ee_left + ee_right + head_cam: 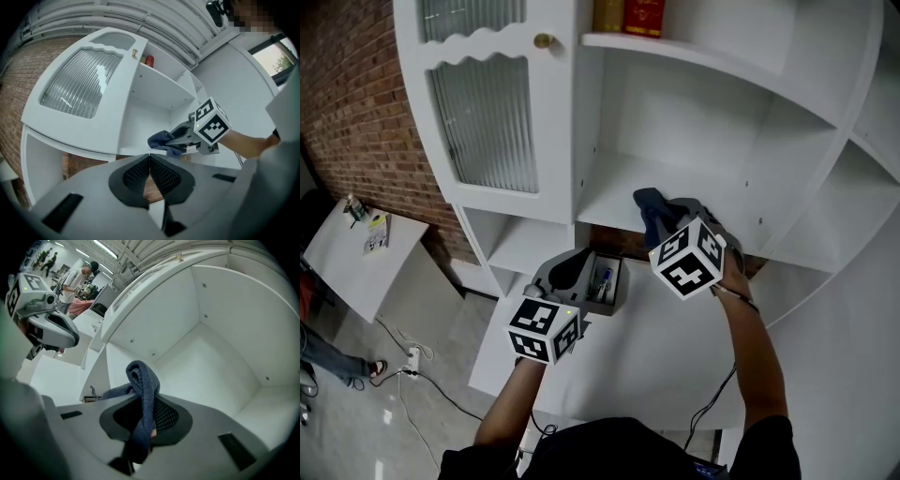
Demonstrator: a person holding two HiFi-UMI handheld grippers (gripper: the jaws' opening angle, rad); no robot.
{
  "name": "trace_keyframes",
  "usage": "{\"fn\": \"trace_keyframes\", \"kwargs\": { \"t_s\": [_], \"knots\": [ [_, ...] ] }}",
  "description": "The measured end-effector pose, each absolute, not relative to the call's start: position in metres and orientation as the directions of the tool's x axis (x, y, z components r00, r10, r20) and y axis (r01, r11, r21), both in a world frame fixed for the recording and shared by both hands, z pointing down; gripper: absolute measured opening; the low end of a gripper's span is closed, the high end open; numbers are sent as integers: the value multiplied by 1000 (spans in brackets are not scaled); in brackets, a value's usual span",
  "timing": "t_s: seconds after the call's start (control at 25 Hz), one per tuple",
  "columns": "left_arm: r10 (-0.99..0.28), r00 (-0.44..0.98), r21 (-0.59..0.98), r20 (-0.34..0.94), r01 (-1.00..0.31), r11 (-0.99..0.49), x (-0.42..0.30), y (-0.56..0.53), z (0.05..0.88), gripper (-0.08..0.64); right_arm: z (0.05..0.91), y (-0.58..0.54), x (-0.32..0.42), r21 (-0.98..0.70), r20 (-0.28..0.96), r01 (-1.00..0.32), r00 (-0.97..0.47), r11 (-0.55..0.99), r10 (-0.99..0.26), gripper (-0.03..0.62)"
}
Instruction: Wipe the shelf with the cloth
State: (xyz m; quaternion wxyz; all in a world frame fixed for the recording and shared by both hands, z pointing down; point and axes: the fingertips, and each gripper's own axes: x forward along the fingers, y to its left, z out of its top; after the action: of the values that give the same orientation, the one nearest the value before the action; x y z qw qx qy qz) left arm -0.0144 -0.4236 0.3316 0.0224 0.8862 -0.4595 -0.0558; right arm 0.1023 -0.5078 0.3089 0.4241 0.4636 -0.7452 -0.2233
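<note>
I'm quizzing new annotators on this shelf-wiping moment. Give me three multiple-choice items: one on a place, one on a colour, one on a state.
1. Where is the cloth?
A) on the floor
B) in the right tool
C) behind the glass door

2. What colour is the cloth?
A) dark blue
B) red
C) white

3. How do the jaws of the left tool stand?
A) wide apart
B) shut on the cloth
C) together, empty

Key:
1 B, the right gripper view shows it pinched between that tool's jaws.
2 A, it looks dark blue in every view.
3 C, the left gripper view shows the jaws meeting with nothing between them.
</note>
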Motion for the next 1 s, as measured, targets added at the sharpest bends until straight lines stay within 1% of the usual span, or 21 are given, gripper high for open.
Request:
{"fn": "trace_keyframes", "kwargs": {
  "t_s": [0.56, 1.0],
  "knots": [
    [-879, 473, 91, -58, -874, -477, -66, -412, 337, 17, 309, -518, 36, 719, 446, -441, -301, 537, -843, 67],
    [-907, 419, 66, -44, -904, -422, -89, -404, 334, 17, 311, -528, 0, 728, 459, -392, -330, 562, -825, 67]
  ]
}}
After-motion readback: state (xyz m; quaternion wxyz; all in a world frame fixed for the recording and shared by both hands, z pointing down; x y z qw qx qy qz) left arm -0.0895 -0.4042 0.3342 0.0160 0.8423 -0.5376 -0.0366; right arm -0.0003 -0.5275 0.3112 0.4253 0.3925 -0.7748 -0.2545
